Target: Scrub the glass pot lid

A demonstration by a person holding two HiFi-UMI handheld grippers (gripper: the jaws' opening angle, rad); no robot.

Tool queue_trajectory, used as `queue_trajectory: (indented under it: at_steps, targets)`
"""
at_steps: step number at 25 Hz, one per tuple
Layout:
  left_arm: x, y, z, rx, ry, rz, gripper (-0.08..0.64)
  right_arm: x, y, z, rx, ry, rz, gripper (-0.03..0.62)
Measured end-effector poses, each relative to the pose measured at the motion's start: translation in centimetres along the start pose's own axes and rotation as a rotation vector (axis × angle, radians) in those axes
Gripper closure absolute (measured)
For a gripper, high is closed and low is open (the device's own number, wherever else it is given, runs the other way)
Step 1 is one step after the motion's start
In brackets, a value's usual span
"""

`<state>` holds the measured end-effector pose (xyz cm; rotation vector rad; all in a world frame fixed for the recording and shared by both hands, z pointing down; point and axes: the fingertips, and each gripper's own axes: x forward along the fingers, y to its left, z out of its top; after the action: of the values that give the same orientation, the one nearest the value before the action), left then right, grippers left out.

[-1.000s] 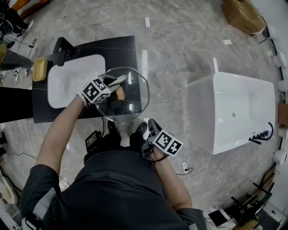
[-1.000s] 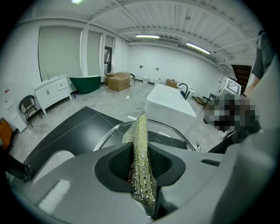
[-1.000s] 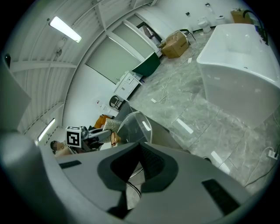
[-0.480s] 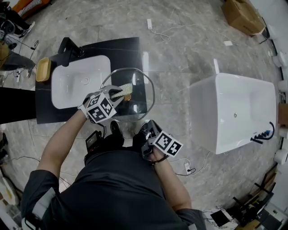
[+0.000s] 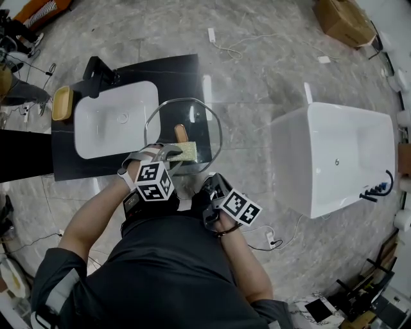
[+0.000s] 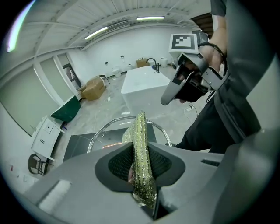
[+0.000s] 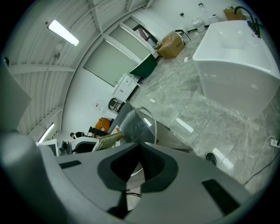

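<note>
The round glass pot lid [image 5: 192, 115], with a metal rim and a wooden knob [image 5: 182, 133], hangs over the black counter. My right gripper [image 5: 207, 185] is shut on its near rim; in the right gripper view the lid [image 7: 139, 123] rises edge-on just past the jaws. My left gripper [image 5: 171, 153] is shut on a green-gold scouring sponge [image 5: 187, 152], which lies against the lid's near part. In the left gripper view the sponge [image 6: 142, 153] stands upright between the jaws, with the lid's rim [image 6: 159, 129] beyond it.
A white basin [image 5: 109, 128] is set in the black counter [image 5: 173, 71], with a black faucet [image 5: 99, 67] and a yellow dish [image 5: 62, 103] beside it. A white bathtub [image 5: 334, 160] stands to the right. Cables and a cardboard box [image 5: 347, 19] lie on the marble floor.
My left gripper has drawn the sponge across the lid from its upper left down to its near edge. The lid shifted slightly right; the right gripper has barely moved.
</note>
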<state>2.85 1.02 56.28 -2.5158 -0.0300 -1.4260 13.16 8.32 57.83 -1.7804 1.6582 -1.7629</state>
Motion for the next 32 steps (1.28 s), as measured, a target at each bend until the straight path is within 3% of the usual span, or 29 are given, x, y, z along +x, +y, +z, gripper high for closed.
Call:
queue_trajectory:
  at_steps: [5,10,12,16,22,32]
  targets:
    - [-1.9,1.1,-0.2,-0.104,-0.091,0.028,0.485,0.1,0.5,0.5,-0.011,0.002,0.001,0.584]
    - [-4.9,9.3,-3.2,-0.217,-0.151,0.227,0.485,0.7,1.5,1.1,-0.048,0.02,0.008,0.584]
    - [-4.1,12.1,-5.3,-0.205,-0.124,0.259,0.485,1.1,2.1,0.9,-0.059,0.033,0.011,0.584]
    - [-0.6,14.6,-8.3,-0.139,-0.057,0.236,0.485,1.7,2.9,0.4,-0.078,0.056,0.015,0.584]
    - [3.3,11.2,-10.4,-0.059,0.034,0.206,0.485,1.1,1.1,0.3,-0.034,0.045,-0.008,0.584]
    - [2.3,1.7,-9.1,-0.094,-0.018,0.227,0.485,2.1,1.7,0.1,-0.041,0.082,0.015,0.584]
